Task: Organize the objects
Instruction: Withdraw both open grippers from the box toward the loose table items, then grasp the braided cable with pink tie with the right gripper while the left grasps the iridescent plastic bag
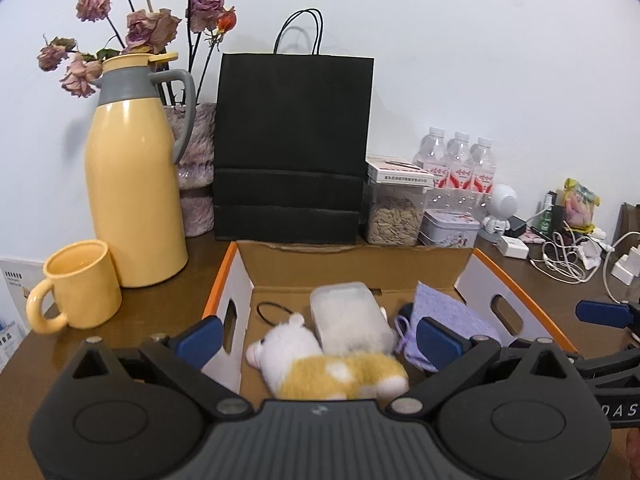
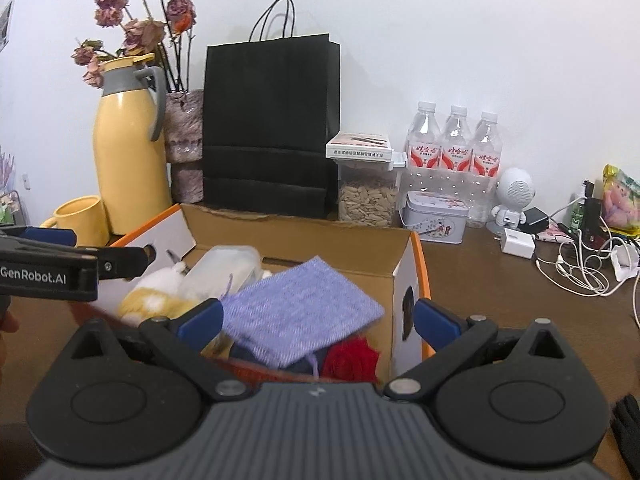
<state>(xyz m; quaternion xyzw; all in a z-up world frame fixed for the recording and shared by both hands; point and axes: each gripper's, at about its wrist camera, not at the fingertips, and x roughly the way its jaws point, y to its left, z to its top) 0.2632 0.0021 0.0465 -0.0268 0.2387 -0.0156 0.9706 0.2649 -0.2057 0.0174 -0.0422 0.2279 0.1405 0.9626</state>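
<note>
An open cardboard box with orange rims sits on the brown table, also in the right wrist view. Inside lie a white-and-yellow plush toy, a white plastic container, a purple cloth pouch and a black hair tie. The right wrist view shows the pouch on top, with a red rose under it. My left gripper is open above the plush toy. My right gripper is open above the pouch, its right finger outside the box wall.
A yellow thermos and yellow mug stand at left. A vase of dried roses, a black paper bag, a seed jar, a tin and water bottles line the back. Cables and chargers lie at right.
</note>
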